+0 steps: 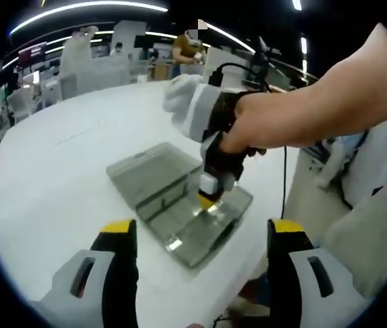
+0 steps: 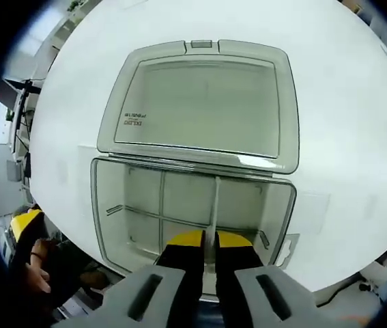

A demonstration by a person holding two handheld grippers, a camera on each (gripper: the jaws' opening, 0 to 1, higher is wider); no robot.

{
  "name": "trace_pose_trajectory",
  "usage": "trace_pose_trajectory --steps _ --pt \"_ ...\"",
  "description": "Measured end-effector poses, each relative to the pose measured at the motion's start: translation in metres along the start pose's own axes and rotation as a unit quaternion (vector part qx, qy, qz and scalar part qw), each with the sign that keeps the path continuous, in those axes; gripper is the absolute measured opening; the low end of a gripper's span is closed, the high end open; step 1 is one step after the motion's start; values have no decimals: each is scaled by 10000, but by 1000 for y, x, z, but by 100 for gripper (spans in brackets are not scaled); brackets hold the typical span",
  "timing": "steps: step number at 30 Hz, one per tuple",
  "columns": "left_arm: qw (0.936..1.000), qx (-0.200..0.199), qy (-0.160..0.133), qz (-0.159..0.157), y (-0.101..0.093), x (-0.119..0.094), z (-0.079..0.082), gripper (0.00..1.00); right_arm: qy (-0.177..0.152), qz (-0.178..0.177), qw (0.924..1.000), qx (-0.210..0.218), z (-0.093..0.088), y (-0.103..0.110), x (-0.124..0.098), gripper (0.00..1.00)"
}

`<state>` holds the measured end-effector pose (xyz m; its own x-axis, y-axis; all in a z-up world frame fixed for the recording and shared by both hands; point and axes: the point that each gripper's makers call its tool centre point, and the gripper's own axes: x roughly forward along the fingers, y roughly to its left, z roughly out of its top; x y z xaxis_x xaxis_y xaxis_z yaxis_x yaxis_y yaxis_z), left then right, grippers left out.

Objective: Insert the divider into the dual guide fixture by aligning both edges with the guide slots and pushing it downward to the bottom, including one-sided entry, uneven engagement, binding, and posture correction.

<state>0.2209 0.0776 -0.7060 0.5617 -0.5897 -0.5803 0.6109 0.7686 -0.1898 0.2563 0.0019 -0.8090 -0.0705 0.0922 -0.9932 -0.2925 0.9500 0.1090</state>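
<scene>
A person's hand (image 1: 261, 126) is pressing the right gripper (image 2: 209, 240) down into a translucent grey plastic compartment box (image 2: 193, 198) lying open on a wide white surface (image 1: 56, 178). Its yellow-tipped black fingers (image 2: 186, 239) are clenching a thin clear plastic divider (image 2: 215, 205), which is standing upright inside the tray, running from the fingers toward the hinge, between the middle and right-hand compartments. Whether both edges are sitting in their guide slots cannot be told. The hinged lid (image 2: 200, 102) is lying flat on the surface beyond the tray, its latch tab on the far edge. In the left gripper view, the left gripper (image 1: 203, 236) is hovering near the box with its fingers spread wide apart, grasping nothing. Behind the surface, a large room is stretching out under long ceiling light strips (image 1: 87, 8), with white equipment (image 1: 77, 51) and a person in a mustard-coloured top (image 1: 185, 48) standing at the far side.
</scene>
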Motion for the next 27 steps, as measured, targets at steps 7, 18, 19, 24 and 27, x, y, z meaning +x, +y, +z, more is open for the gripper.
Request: trace_pose_trajectory --steps 7,18,19,24,27 --pt "10000 7 43 17 -1 0 -1 76 -86 143 9999 -10 -3 2 -4 2" --pt "9999 -10 88 52 0 -1 -3 76 -193 495 9984 -198 -3 9 -7 10" --pt "9999 -16 89 52 0 -1 -3 76 -212 535 9981 -219 -2 9 -8 11" --pt "9999 -44 78 76 1 -1 -2 76 -264 688 9970 -221 3 9 -11 14" --pt "9999 -62 53 93 2 -3 -1 76 -294 842 9958 -206 4 9 -13 16"
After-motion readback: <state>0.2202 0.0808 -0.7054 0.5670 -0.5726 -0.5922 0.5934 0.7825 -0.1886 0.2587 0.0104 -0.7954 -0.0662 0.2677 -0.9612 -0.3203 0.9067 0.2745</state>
